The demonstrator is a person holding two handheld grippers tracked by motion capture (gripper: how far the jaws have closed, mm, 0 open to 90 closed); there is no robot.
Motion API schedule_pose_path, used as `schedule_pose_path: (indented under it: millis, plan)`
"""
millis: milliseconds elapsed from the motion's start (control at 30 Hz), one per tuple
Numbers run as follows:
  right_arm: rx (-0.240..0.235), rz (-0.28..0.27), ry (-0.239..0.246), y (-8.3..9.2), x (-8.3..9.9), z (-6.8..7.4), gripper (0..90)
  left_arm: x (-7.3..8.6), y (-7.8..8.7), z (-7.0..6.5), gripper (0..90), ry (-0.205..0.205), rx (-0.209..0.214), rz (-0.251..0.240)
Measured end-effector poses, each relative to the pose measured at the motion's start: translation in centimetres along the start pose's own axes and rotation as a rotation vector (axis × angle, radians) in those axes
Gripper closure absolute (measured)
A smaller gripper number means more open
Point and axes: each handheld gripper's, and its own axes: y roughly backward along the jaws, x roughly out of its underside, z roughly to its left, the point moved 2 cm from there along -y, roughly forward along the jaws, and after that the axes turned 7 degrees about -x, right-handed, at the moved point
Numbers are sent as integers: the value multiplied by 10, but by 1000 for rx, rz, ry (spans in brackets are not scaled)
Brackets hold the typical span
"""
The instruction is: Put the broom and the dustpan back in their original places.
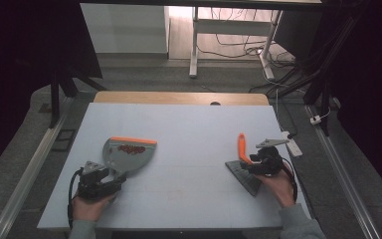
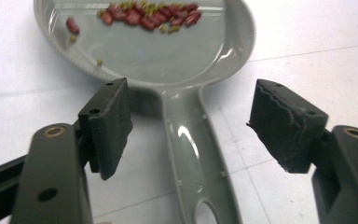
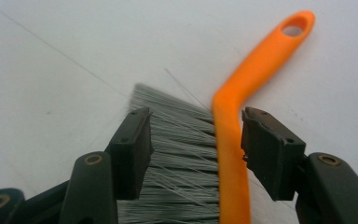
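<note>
In the high view, the grey dustpan [image 1: 128, 153] with red and green scraps lies at centre-left of the white table [image 1: 189, 124], the left gripper [image 1: 110, 178] at its handle, while the orange-handled brush [image 1: 242, 158] lies at right under the right gripper [image 1: 248, 164]. The left gripper view shows its jaws well apart astride the dustpan handle [image 2: 193, 154], touching nothing. In the right gripper view the jaws stand wide around the brush [image 3: 228, 140], pads clear of it; both tools look just set down, so next each hand should lift away.

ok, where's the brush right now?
High view: the brush lies at the right of the table, between the right gripper's open jaws, far from the dustpan.
</note>
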Motion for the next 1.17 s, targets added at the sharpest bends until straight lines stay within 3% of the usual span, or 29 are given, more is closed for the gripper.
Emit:
schedule_pose_path:
  millis: [267,533,833,1167]
  plan:
    - [-59,-20,86,5,2,15,445,-5,-1,-6,319,-86,118,-19]
    - [-105,-27,136,3,9,26,449,-11,-9,-9,326,-145,192,3]
    - [-132,-60,170,8,19,35,455,-11,-13,-12,327,-165,221,25]
    - [-127,-79,186,13,22,33,454,-9,-14,-15,326,-166,225,42]
